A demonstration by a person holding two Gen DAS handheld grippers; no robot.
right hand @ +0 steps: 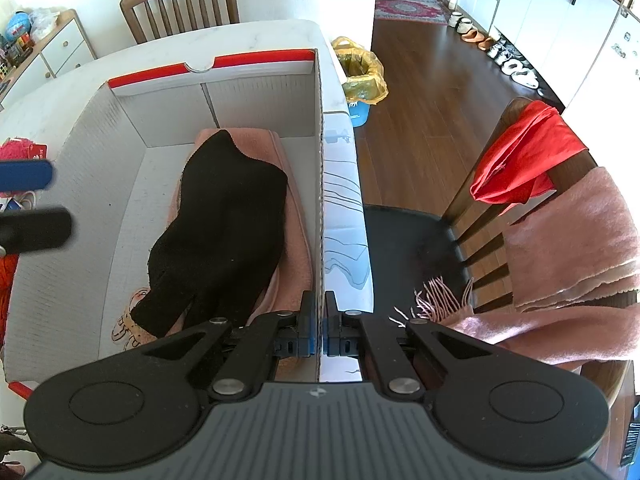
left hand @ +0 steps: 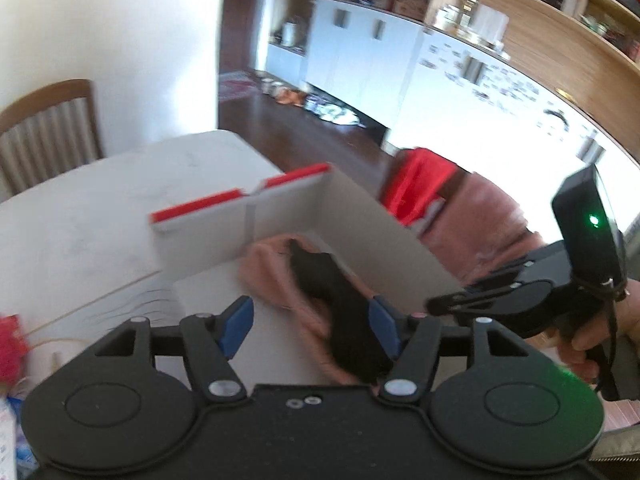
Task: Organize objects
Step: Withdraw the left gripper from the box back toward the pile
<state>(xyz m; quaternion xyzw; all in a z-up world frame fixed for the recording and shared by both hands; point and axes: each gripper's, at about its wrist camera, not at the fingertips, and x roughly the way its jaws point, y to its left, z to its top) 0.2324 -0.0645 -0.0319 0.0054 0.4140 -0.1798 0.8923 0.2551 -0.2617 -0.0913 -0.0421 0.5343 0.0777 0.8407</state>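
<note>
A white cardboard box (right hand: 128,184) with a red rim stands on the white table (right hand: 240,36). Inside it lies a folded pink cloth (right hand: 298,216) with a black knitted garment (right hand: 232,220) spread on top. My right gripper (right hand: 319,300) is shut on the box's right wall (right hand: 322,160), one pad on each side. In the left wrist view, the right gripper (left hand: 440,304) shows at the box's edge, held by a hand. My left gripper (left hand: 310,312) hangs open above the box (left hand: 288,208), with the black garment (left hand: 340,304) below it, untouched. The left gripper (right hand: 32,200) enters at the box's left side.
To the right of the table, a wooden chair (right hand: 480,184) carries a red cloth (right hand: 528,152) and a pink fringed scarf (right hand: 572,240). Another chair (right hand: 180,0) stands behind the table. A bin with a yellow bag (right hand: 360,76) sits on the floor. A red fluffy item (right hand: 16,148) lies left of the box.
</note>
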